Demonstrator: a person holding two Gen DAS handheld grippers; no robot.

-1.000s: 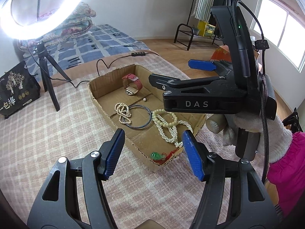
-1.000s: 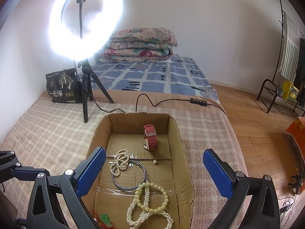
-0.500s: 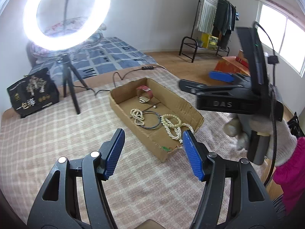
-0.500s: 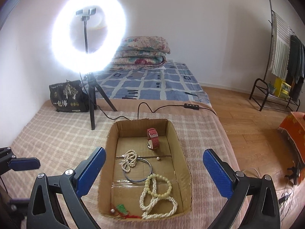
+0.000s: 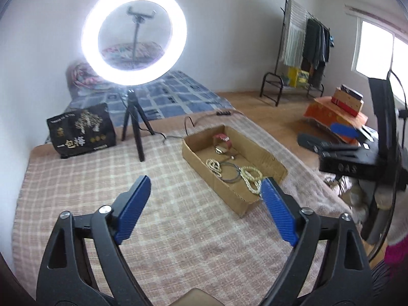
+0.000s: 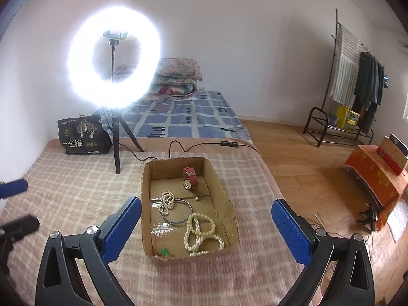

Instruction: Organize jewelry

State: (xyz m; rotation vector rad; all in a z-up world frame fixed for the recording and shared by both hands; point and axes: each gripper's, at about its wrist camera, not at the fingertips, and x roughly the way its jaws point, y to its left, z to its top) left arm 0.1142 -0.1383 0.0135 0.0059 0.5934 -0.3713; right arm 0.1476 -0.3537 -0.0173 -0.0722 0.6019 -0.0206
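A: From the left wrist view, the left claw (image 5: 204, 209) is pulling back from the cardboard box (image 5: 265, 158), jaws apart and empty; the jewelry is lying inside the box.

B: From the right wrist view, the right claw (image 6: 206, 227) is retreating from the box too, spread wide, holding nothing. Sorting looks finished or paused.
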